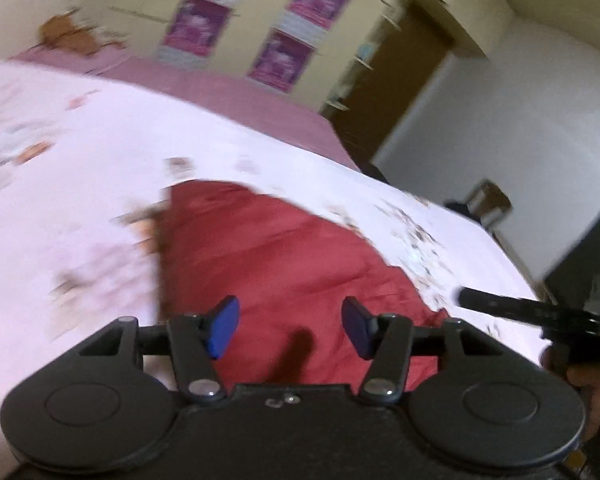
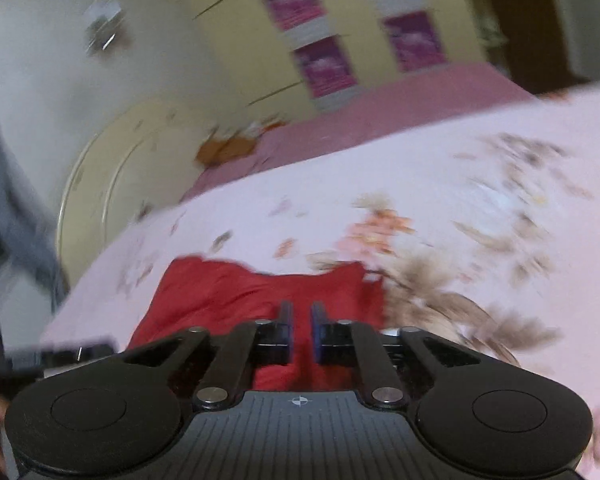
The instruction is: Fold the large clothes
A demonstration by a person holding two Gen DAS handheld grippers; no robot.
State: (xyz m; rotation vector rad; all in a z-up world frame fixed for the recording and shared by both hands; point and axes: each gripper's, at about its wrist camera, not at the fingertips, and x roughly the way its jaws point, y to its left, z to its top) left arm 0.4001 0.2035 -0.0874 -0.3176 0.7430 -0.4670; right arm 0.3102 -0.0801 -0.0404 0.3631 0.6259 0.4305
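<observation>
The red garment [image 1: 284, 256] lies spread on the floral bedspread [image 1: 80, 140], near the edge of the bed closest to you, with the wardrobe well beyond it. Its far edge looks straight and its outline compact, so at least one fold may already be in; both views are blurred, and how many folds remain cannot be told. Your left gripper [image 1: 290, 330] hangs over the near part of the garment with its blue pads [image 1: 224, 326] well apart and nothing between them. Your right gripper [image 2: 301, 326] sits over the garment's near edge with its fingers drawn almost together, a thin gap showing red between them; whether cloth is pinched there cannot be told.
</observation>
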